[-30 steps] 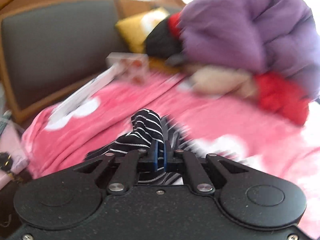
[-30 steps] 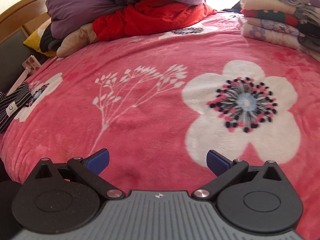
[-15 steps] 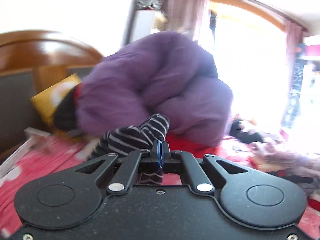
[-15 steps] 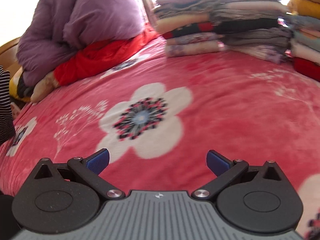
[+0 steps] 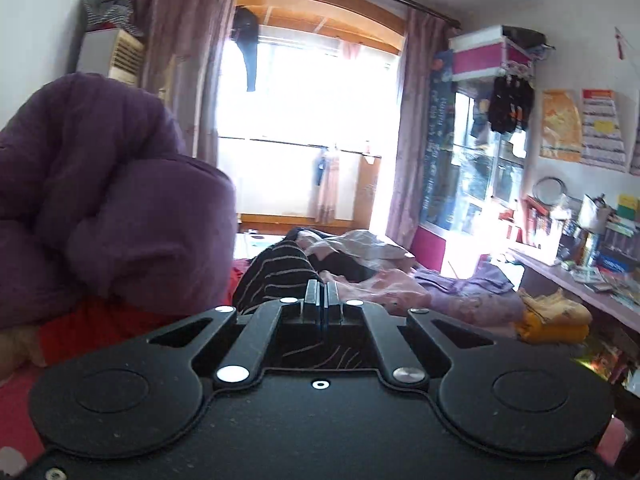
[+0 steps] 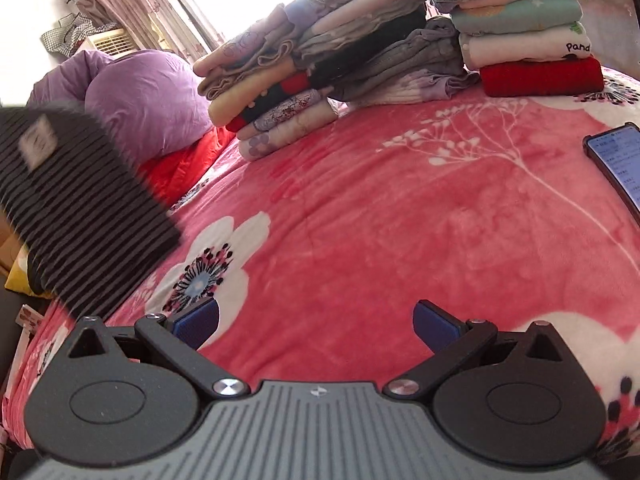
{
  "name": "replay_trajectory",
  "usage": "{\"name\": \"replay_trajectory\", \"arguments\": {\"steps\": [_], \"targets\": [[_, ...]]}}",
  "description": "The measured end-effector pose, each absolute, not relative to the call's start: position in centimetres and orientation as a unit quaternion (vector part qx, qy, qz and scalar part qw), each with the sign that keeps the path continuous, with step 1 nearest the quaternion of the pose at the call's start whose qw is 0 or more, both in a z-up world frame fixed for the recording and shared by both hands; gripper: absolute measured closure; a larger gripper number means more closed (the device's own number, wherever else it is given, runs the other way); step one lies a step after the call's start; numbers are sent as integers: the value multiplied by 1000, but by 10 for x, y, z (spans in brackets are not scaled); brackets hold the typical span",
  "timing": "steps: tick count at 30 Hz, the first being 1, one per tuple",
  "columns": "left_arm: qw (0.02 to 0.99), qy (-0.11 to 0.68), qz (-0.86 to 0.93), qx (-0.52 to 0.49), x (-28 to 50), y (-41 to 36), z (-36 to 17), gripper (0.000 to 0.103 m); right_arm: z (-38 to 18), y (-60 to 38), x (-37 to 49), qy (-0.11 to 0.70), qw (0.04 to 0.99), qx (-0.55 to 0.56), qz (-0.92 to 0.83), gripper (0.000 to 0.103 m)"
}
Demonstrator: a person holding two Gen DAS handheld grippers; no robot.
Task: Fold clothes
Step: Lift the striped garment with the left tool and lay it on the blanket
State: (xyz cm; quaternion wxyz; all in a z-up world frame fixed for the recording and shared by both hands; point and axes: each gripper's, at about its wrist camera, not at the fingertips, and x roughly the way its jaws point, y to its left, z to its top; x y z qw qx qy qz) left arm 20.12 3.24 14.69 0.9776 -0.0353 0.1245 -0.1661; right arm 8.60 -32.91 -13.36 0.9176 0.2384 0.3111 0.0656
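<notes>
**Above the pink floral bed: striped garment aloft in one pair of tongs**

Above the pink floral blanket point(image 6: 400, 208), held off the bed by a single pinch. Left tongs point(image 5: 321, 300) clamped fully together on a bunched fold of the black striped garment point(image 5: 276, 276), with cloth bulging out at 10 o'clock from the fingertips and more of it hanging underneath between the linkage arms. Right tongs point(image 6: 316, 320) spread wide, gripping nothing, with only bare blanket between the blue pads point(image 6: 198, 320).

Seen from the right wrist view: same striped garment point(image 6: 80, 216) hanging at 10 o'clock from the right tongs, well to the side of them and not touching, blurred, with a pale label patch near its top edge.

Likely trouble from here:
- Small pinch on a bunched fold, so possible slipping out under the weight of the hanging cloth.
- One hold only, so a twisted, rumpled drop onto the blanket rather than a flat spread; harder folding afterwards.
- Swinging cloth close to the purple quilt point(image 5: 100, 200) at 9 o'clock in the left view; possible snagging or dragging there.
- Stacks of folded clothes point(image 6: 360, 60) at 12 o'clock and a phone point(image 6: 618, 160) at 2 o'clock on the blanket; risk of toppling or covering them with too wide a sweep.
- Free edge hard to pick out in the blur, so a possible missed grab by the right tongs.
</notes>
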Motion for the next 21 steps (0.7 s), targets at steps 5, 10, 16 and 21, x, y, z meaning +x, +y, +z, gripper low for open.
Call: {"name": "replay_trajectory", "arguments": {"steps": [5, 10, 16, 21], "targets": [[957, 165, -239, 17, 170, -5, 90, 103, -133, -335, 86, 300, 919, 246, 76, 0], [930, 220, -289, 57, 128, -18, 28, 103, -130, -339, 84, 288, 917, 261, 89, 0], [903, 282, -312, 90, 74, -12, -35, 103, -122, -330, 81, 266, 917, 268, 131, 0], [887, 318, -324, 89, 36, 2, -66, 103, -116, -325, 76, 251, 914, 278, 156, 0]]}}
